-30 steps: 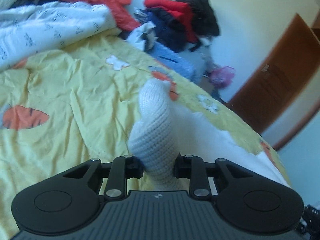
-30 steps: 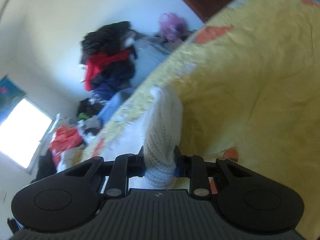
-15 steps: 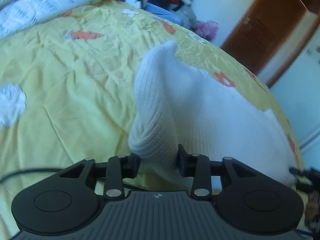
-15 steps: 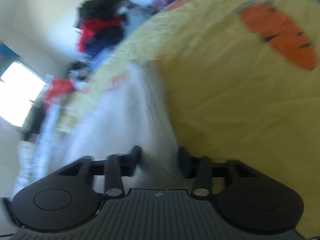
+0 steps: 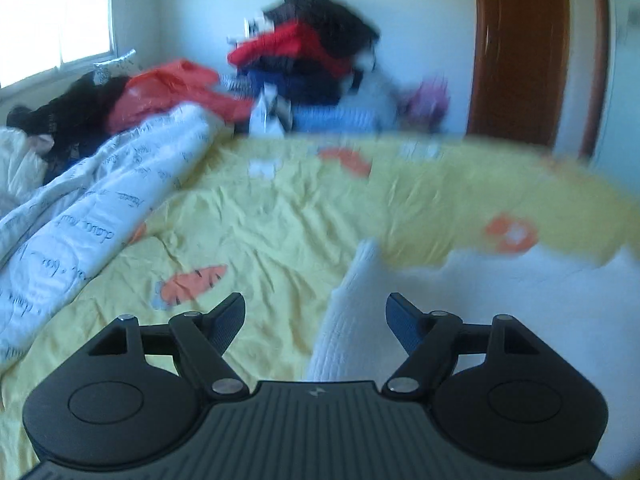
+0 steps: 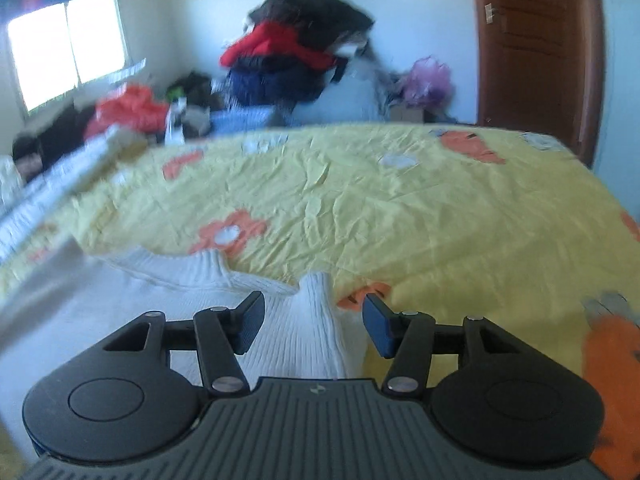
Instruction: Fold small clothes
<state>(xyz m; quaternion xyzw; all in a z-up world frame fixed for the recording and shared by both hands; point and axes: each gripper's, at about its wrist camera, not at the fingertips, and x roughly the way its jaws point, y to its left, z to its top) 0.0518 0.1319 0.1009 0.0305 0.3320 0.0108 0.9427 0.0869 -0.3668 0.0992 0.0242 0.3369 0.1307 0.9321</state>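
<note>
Sweater [image 6: 120,304] lies flat on near bed [image 6: 420,216]. Left gripper [image 5: 314,322], right gripper [image 6: 313,322]: fingers just opening, spread, a sleeve between each pair, ungripped.

Ur white sweater [image 5: 500,320] is smeared w/ blur and cut off at the right edge; clothes pile [image 6: 296,52] blurry too.

Sweater on the bed, clothes heaped behind.

The sweater [image 6: 168,292] lies on the bedsheet [image 6: 400,208] at seven o'clock in the right wrist view, one sleeve [image 6: 316,320] at six. The quilt [image 5: 80,220] lies on the bed at nine o'clock in the left wrist view. Behind the bed, a clothes pile [image 6: 296,52] sits at twelve, the door [image 6: 536,48] at two, the window [image 6: 68,44] at ten.
</note>
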